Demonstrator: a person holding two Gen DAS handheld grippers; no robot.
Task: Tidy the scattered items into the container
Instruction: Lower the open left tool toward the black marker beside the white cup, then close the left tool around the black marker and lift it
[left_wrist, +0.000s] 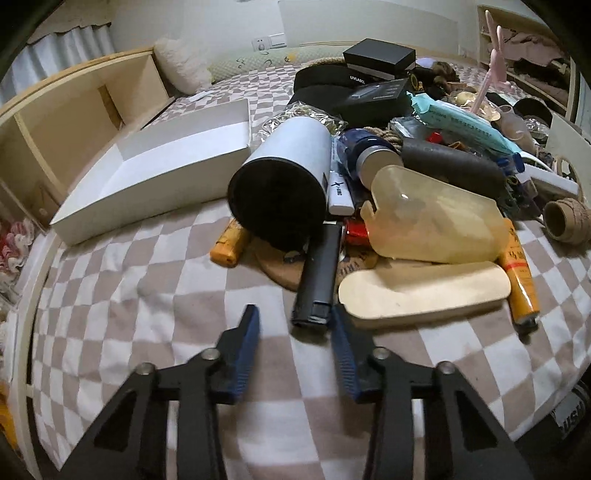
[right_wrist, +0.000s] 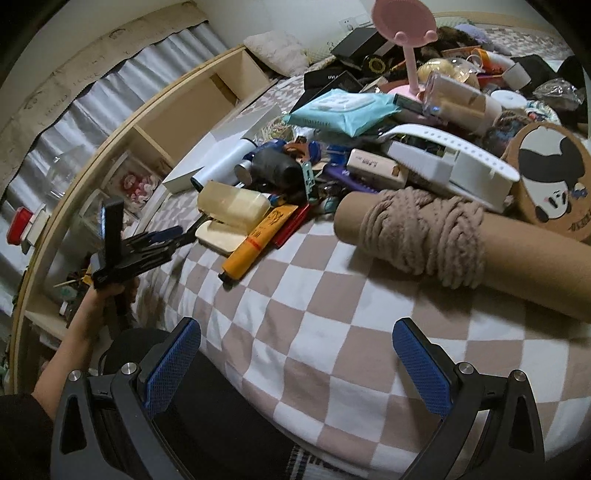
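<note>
The white box (left_wrist: 147, 173) sits on the checked bed cover (left_wrist: 147, 302), left of the pile, & it looks empty inside. So the job has hardly begun, I think.

Lots of stuff is left on the bed: a black-and-white cup (left_wrist: 284, 184) lying on its side, a black bar (left_wrist: 319, 273), a yellow see-through tub (left_wrist: 436, 221), orange tubes, a blue wipes pack (right_wrist: 340, 110), a cardboard tube w/ rope (right_wrist: 424, 236).

Left gripper (left_wrist: 293, 325): jaws apart in its own view, nothing in them, tips just short of the black bar. Right gripper (right_wrist: 295, 332): jaws wide apart, holding nothing, over bare cover.
</note>
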